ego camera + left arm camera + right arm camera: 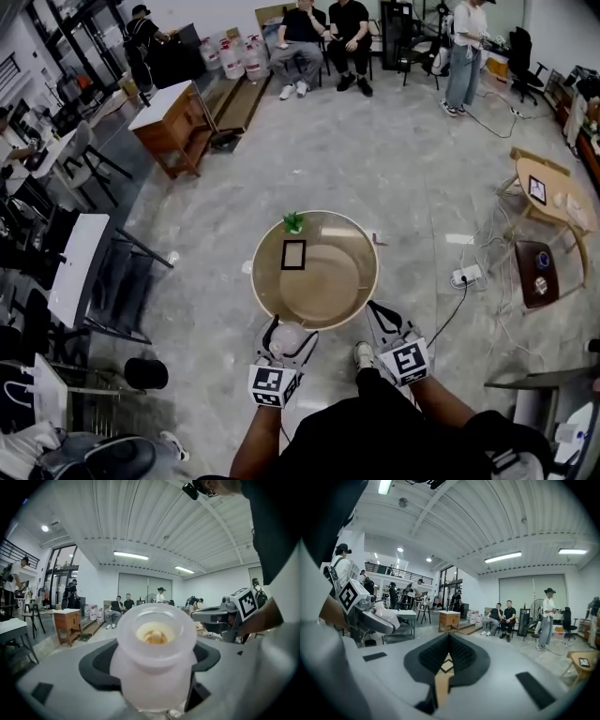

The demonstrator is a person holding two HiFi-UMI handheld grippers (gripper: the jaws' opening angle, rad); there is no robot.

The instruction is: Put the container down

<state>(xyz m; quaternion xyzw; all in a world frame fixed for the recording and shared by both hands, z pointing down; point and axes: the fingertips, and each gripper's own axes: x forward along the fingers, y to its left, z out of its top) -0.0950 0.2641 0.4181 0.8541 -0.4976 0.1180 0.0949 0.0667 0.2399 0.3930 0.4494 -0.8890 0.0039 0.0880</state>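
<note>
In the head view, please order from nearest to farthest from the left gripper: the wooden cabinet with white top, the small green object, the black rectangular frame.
From the left gripper, closed on the translucent white container:
1. Black rectangular frame, lying on the round wooden table.
2. Small green object, at the table's far edge.
3. Wooden cabinet with white top, far left.

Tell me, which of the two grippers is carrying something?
The left gripper, its jaws clamped round a translucent whitish container; the right gripper has its jaws shut together with nothing between them.
</note>
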